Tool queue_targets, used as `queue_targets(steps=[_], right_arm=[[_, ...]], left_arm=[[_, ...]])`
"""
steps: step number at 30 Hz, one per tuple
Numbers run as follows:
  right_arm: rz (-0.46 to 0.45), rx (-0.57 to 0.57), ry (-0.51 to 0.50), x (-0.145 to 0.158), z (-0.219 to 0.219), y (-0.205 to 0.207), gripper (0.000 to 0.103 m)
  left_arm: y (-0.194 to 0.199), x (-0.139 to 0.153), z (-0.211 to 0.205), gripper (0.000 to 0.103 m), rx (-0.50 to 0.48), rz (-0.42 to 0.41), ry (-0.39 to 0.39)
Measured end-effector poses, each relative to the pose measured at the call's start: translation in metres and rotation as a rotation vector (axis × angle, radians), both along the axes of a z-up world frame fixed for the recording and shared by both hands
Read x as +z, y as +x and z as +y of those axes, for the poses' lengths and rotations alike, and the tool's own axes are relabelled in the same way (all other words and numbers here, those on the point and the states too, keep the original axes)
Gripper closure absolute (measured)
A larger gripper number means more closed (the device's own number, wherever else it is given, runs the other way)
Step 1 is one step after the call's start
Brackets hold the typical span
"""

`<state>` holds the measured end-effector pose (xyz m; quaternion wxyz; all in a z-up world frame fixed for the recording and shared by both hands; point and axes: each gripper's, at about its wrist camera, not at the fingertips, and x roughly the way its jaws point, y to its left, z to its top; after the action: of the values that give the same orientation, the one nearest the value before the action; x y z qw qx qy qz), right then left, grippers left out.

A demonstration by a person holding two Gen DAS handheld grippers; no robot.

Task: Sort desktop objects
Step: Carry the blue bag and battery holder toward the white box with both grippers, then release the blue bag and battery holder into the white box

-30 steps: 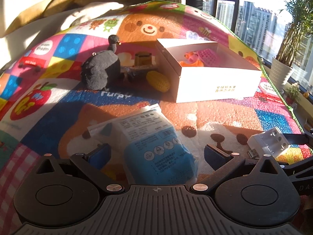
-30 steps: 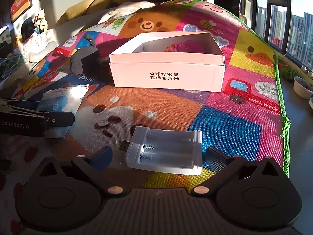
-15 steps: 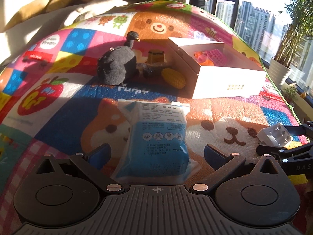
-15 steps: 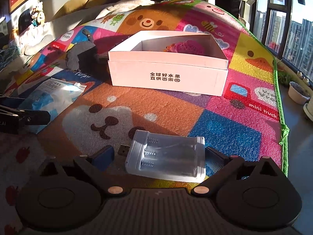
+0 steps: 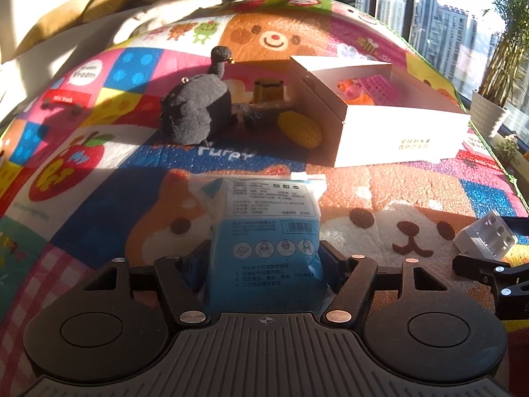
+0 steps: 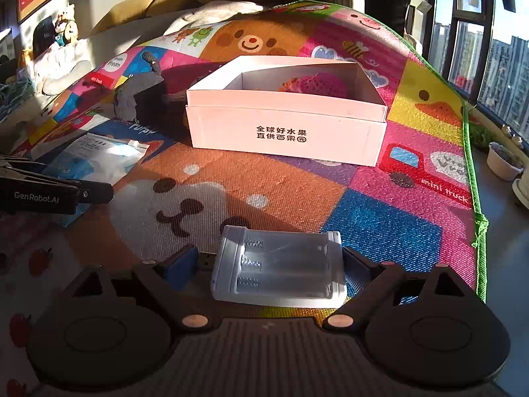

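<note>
My left gripper (image 5: 263, 266) is shut on a blue-and-white plastic packet (image 5: 264, 228) that lies on the play mat. My right gripper (image 6: 274, 268) has its jaws against both ends of a white battery holder (image 6: 281, 268), low over the mat. The battery holder also shows in the left wrist view (image 5: 484, 235). The white cardboard box (image 6: 284, 132) stands ahead on the mat, with a pink item (image 6: 327, 84) and an orange item (image 5: 355, 94) inside.
A dark plush bird (image 5: 198, 112), a yellow corn toy (image 5: 299, 129) and a small brown block (image 5: 268, 91) lie left of the box. The colourful mat (image 6: 390, 231) ends at a green edge on the right. Plant pots (image 6: 504, 163) stand beyond it. Cushions lie behind.
My left gripper has closed its jaws onto the packet, which was lying loose between open jaws. My right gripper has stayed on the battery holder and shifted slightly.
</note>
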<state>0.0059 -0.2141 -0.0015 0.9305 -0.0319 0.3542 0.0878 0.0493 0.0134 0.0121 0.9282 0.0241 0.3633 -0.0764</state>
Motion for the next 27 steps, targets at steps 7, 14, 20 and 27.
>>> queue_targets(steps=[7,14,20,27], right_arm=[[0.000,-0.013,-0.017,0.002,0.000,-0.004,0.011],[-0.069,0.008,-0.002,0.039,-0.018,-0.026,0.011],[-0.285,-0.015,0.013,0.107,-0.043,-0.008,0.011],[-0.404,-0.091,0.140,0.163,-0.074,0.074,0.011]], left_arm=[[-0.021,0.006,-0.012,0.039,-0.057,-0.018,0.007],[-0.048,0.039,-0.040,0.041,-0.164,-0.112,-0.002],[-0.013,0.101,-0.071,0.041,-0.252,-0.285,0.001],[0.070,0.118,-0.112,0.033,-0.367,-0.446,0.011]])
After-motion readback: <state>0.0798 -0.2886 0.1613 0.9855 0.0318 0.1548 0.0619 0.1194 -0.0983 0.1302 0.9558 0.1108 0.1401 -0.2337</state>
